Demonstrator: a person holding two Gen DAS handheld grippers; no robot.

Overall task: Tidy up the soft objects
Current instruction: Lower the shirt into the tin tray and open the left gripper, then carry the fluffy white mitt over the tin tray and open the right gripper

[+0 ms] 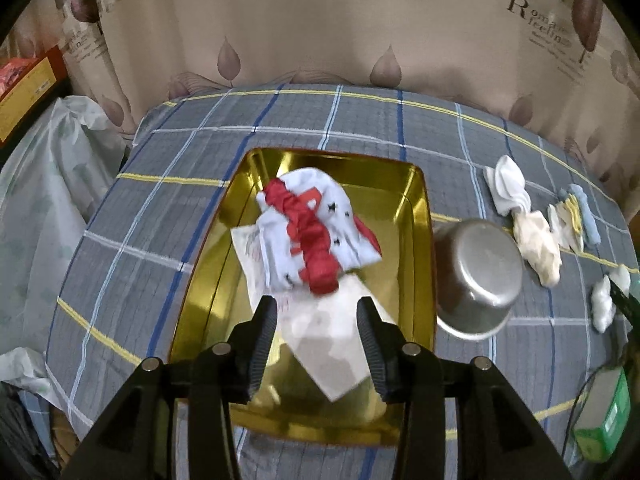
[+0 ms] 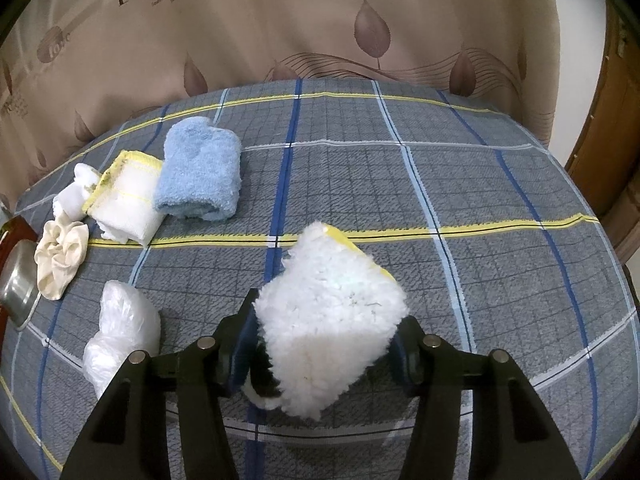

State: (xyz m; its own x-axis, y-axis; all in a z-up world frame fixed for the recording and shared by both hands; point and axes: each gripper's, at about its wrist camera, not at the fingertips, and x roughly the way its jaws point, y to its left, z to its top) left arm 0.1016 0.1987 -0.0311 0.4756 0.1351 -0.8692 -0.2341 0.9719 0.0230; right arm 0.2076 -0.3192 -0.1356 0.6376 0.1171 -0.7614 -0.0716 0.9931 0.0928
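In the left wrist view a gold metal tray (image 1: 208,280) on the plaid bed holds a white star-print cloth (image 1: 308,196), a red scrunchie (image 1: 316,248) across it and a flat white piece (image 1: 332,340) under them. My left gripper (image 1: 316,308) hangs open above the tray's near end, with nothing pressed between its pads. In the right wrist view my right gripper (image 2: 326,320) is shut on a fluffy white pad (image 2: 328,308) with a yellow edge, lifted off the bedcover.
To the left of the held pad lie a rolled blue towel (image 2: 200,172), a yellow-edged white cloth (image 2: 124,200), a white sock (image 2: 76,196), a cream scrunchie (image 2: 60,256) and a crumpled plastic bag (image 2: 120,332). A steel pot (image 1: 478,276) lies tipped beside the tray. A curtain hangs behind.
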